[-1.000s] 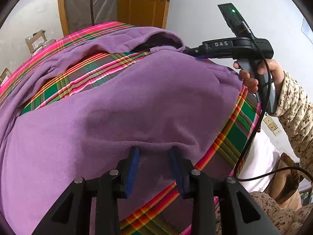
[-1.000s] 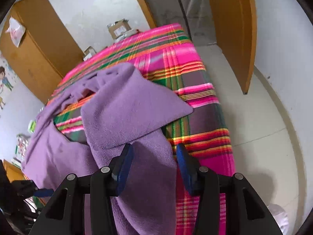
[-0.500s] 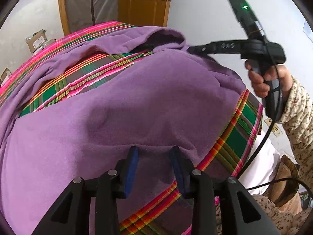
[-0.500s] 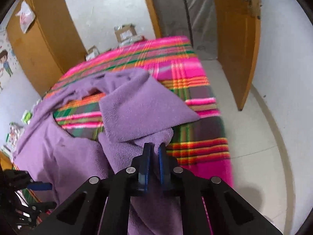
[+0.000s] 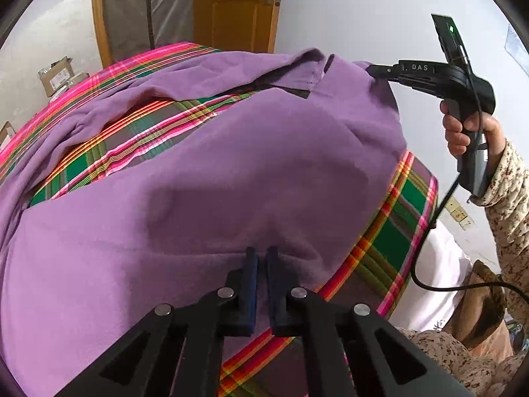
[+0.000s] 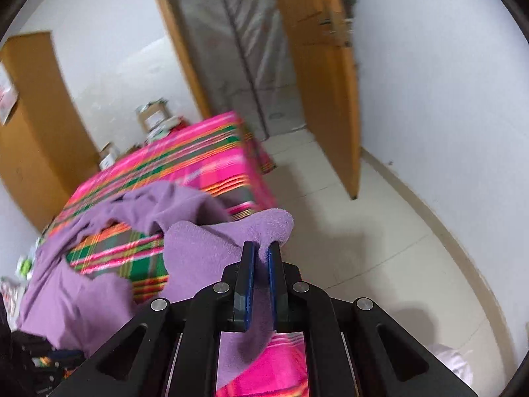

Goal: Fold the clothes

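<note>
Left gripper (image 5: 261, 258) jaws nearly closed, pinching the purple fleece garment (image 5: 205, 178) at its near hem. Right gripper (image 6: 261, 254) jaws narrow too, clamping a lifted corner. Garment sprawls ahead of both jaws over the plaid-covered worktop (image 5: 393, 241), long axis unclear.

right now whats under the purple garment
The plaid bedcover lies under the purple garment, showing through its opening and past its edges. Whatever lies beneath the covered middle is hidden.
</note>
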Action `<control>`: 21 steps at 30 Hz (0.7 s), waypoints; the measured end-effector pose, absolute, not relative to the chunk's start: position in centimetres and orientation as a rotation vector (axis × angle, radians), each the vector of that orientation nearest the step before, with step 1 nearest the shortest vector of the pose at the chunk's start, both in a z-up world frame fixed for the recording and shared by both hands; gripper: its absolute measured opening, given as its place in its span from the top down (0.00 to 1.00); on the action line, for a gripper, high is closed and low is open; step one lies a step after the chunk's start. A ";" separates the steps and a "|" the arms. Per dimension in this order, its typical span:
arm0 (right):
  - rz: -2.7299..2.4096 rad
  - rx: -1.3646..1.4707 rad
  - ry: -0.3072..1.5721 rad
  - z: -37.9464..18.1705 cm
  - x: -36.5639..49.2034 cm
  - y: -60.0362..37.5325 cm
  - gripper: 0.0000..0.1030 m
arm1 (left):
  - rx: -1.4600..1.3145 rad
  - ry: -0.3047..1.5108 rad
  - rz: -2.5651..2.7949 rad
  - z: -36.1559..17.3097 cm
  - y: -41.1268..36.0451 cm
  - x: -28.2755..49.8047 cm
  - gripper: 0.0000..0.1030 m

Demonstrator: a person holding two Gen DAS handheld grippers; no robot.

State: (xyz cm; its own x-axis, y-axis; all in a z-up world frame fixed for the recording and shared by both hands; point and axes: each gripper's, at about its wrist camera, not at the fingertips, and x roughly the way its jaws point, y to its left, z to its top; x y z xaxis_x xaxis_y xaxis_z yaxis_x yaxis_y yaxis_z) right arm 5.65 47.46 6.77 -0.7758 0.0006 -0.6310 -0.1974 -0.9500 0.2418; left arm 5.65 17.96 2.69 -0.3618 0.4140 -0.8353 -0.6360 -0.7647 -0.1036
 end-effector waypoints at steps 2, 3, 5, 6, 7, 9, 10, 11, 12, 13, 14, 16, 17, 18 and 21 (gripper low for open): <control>2.797 -0.970 0.465 6.8 6.2 48.4 0.92 | -1.218 0.308 2.132 2.7 18.1 5.5 0.97; 2.780 -0.955 0.472 6.8 6.6 48.8 0.92 | -1.216 0.309 2.127 2.7 18.2 5.6 0.97; 2.749 -0.931 0.492 6.6 7.3 49.6 0.92 | -1.213 0.308 2.115 2.7 18.3 5.6 0.97; 2.736 -0.923 0.510 6.5 7.6 50.1 0.92 | -1.212 0.306 2.109 2.7 18.4 5.5 0.98; 2.720 -0.917 0.516 6.3 7.9 50.5 0.92 | -1.211 0.304 2.102 2.7 18.4 5.5 0.98; 2.694 -0.912 0.547 5.9 8.6 51.2 0.92 | -1.212 0.302 2.097 2.6 18.5 5.4 0.98; 2.683 -0.909 0.565 5.6 9.0 51.6 0.92 | -1.214 0.301 2.097 2.6 18.5 5.3 0.98; 2.673 -0.906 0.580 5.4 9.3 51.9 0.92 | -1.215 0.299 2.096 2.6 18.6 5.3 0.98; 2.663 -0.902 0.594 5.2 9.7 52.2 0.92 | -1.216 0.297 2.096 2.5 18.6 5.3 0.98; 2.653 -0.895 0.608 5.0 10.0 52.5 0.92 | -1.217 0.295 2.095 2.5 18.6 5.3 0.98; 2.645 -0.888 0.622 4.9 10.3 52.7 0.93 | -1.218 0.293 2.094 2.5 18.6 5.3 0.98; 2.625 -0.865 0.644 4.8 11.0 53.1 0.93 | -1.217 0.295 2.092 2.5 18.7 5.4 0.98; 2.618 -0.851 0.652 5.0 11.3 53.2 0.93 | -1.217 0.294 2.087 2.5 18.7 5.5 0.98; 2.613 -0.837 0.660 5.1 11.7 53.3 0.93 | -1.217 0.293 2.079 2.4 18.8 5.5 0.98; 2.603 -0.839 0.657 5.3 11.9 53.4 0.94 | -1.212 0.300 2.055 2.3 19.0 5.8 0.98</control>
